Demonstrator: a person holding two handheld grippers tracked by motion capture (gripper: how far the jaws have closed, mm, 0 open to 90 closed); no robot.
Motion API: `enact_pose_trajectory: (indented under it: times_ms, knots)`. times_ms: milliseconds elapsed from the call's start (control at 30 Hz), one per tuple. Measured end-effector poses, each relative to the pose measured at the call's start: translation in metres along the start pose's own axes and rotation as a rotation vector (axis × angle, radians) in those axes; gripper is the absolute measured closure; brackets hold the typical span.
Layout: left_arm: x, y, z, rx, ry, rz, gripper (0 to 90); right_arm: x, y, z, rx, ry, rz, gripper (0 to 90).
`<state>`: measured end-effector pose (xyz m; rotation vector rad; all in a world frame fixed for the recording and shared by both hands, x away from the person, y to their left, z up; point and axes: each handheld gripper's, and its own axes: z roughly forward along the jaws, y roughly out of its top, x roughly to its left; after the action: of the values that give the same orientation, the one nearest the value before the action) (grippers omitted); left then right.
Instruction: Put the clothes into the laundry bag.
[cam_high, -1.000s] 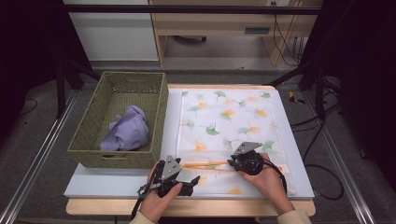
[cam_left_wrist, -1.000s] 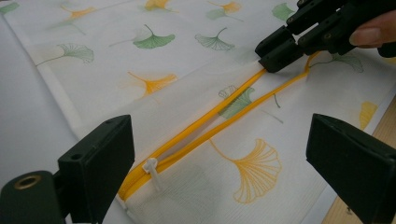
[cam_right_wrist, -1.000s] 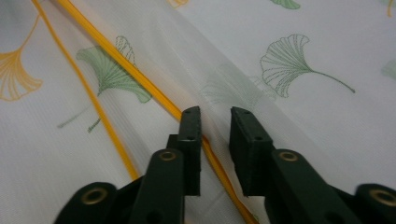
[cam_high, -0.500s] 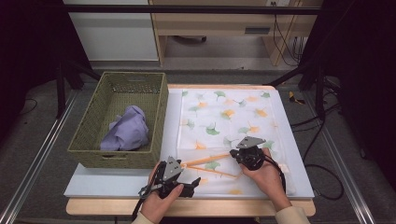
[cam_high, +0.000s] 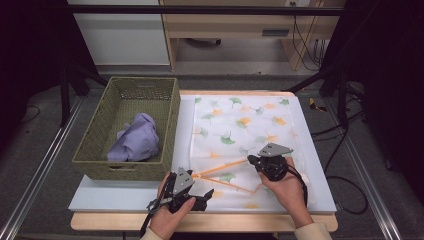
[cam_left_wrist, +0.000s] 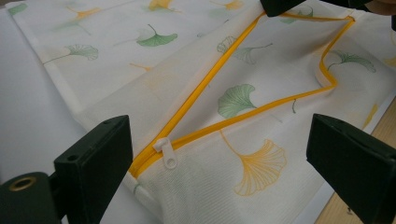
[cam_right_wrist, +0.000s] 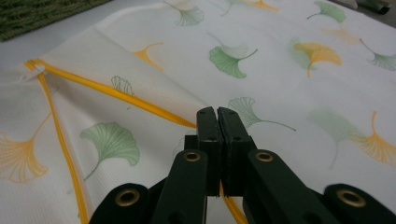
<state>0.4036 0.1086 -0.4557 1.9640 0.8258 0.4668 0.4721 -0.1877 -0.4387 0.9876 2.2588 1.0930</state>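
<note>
Right tool (cam_high: 254, 161), jaws clamped on the upper yellow zipper edge (cam_right_wrist: 140, 105) of the ginkgo-print mesh bag (cam_high: 240, 120) on the table (cam_high: 100, 192), has lifted it, widening the mouth, while the left tool (cam_high: 206, 193) waits agape beside the pull (cam_left_wrist: 167, 151).

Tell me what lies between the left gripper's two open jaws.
In the left gripper view, the zipper pull and the yellow zipper of the mesh bag lie between them.

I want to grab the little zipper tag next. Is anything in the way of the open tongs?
Nothing visible. The left tongs stand open with the white zipper pull lying bare between the jaws, on the leaf-print bag.
</note>
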Motion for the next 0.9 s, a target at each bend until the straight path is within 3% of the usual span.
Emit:
enact_pose_trajectory:
  times_ms: [300, 500, 733, 900]
  knots:
    - [0.001, 0.002, -0.001, -0.002, -0.003, -0.005, 7.0, -0.004, 0.007, -0.011, -0.082, -0.006, 0.054, 88.9]
    - [0.000, 0.012, -0.009, -0.014, -0.032, -0.003, 7.0, -0.007, 0.010, -0.015, -0.120, -0.001, 0.083, 88.9]
    - [0.002, 0.035, -0.022, 0.013, -0.020, 0.015, 7.0, -0.008, 0.007, -0.014, -0.115, 0.007, 0.085, 88.9]
    - [0.012, 0.064, -0.036, 0.066, 0.012, 0.079, 6.7, -0.008, 0.005, -0.013, -0.111, 0.014, 0.081, 88.9]
